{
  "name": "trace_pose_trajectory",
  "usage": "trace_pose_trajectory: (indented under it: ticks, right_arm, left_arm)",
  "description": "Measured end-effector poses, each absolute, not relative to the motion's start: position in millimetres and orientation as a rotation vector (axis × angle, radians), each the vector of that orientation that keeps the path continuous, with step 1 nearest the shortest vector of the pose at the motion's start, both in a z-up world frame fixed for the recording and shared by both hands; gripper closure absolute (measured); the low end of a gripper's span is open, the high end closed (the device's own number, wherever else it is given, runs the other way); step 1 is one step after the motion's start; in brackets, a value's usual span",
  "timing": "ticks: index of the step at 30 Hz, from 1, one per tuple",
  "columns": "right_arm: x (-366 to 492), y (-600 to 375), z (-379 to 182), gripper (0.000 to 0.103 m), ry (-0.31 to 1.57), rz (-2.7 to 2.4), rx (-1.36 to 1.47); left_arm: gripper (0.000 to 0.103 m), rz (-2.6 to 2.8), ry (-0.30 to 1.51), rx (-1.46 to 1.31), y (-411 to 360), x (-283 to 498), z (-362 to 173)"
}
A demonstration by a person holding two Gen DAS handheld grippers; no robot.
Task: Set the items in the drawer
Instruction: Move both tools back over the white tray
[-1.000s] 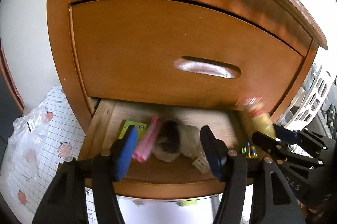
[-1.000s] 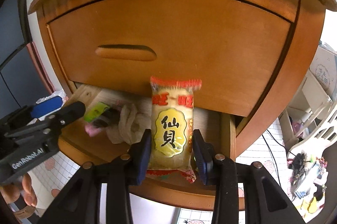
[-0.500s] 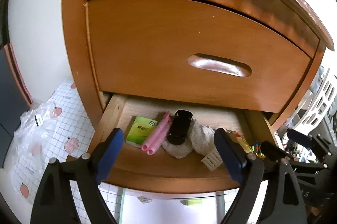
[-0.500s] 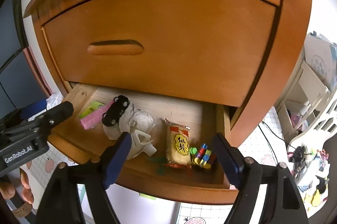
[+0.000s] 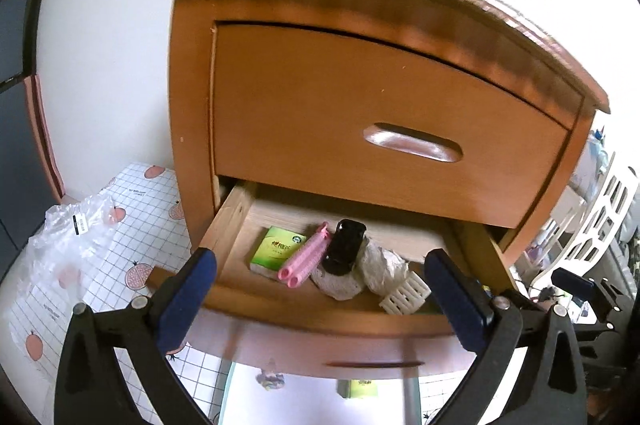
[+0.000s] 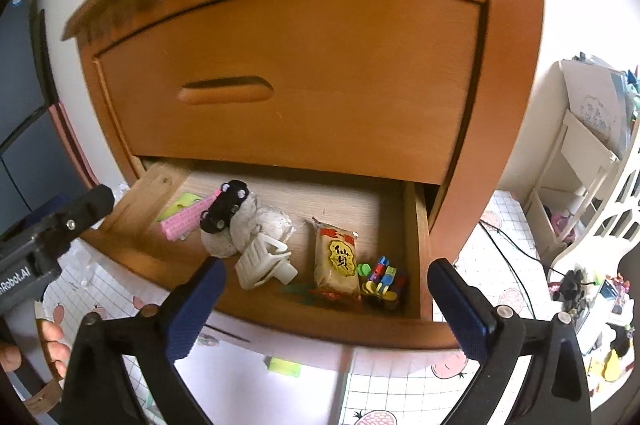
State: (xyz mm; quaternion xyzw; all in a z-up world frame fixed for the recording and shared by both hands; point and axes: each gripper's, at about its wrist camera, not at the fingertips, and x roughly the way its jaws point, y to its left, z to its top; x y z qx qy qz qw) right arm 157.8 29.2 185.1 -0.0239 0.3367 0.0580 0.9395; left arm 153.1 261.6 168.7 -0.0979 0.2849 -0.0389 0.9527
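The lower drawer (image 5: 320, 313) of a wooden nightstand is pulled out. In it lie a green box (image 5: 276, 251), pink rollers (image 5: 308, 261), a black toy car (image 5: 344, 245), a crumpled white cloth (image 5: 380, 267) and a white plastic piece (image 5: 404, 295). My left gripper (image 5: 319, 259) hovers in front of the drawer, jaws opening, nothing between them. In the right wrist view a yellow snack packet (image 6: 338, 257) lies beside coloured toy blocks (image 6: 382, 277) at the drawer's (image 6: 320, 321) right end. My right gripper (image 6: 326, 267) is also opening and holds nothing.
The upper drawer (image 5: 412, 147) is closed above the open one. A clear plastic bag (image 5: 68, 245) lies on the checked floor mat at the left. White shelving (image 6: 580, 161) stands to the right. A hand (image 6: 52, 345) shows at the lower left.
The right gripper let go of the snack packet, which now lies in the drawer. The pink rollers and black car dropped from between the left fingers. Both jaws widened and drew back.
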Motion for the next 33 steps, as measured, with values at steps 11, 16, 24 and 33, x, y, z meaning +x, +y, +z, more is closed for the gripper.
trace_pose_trajectory:
  ticks: [11,16,24,33]
  right_arm:
    - [89.8,19.2,140.6,0.001,0.640,0.112,0.047]
    - [72.5,25.1,107.2,0.001,0.657,0.107,0.071]
    - [83.7,42.6,25.1,0.001,0.879,0.122,0.089]
    - [96.7,42.3,-48.2,0.001,1.024,0.079,0.062]
  left_arm:
    - [0.000,-0.072,0.646,-0.276,278.8,99.7,109.1]
    - [0.000,-0.023,0.671,-0.307,285.7,87.0,78.9]
    - [0.000,0.027,0.876,-0.286,281.0,97.7,12.5]
    - [0.001,0.074,1.042,-0.257,272.0,116.3,-47.5]
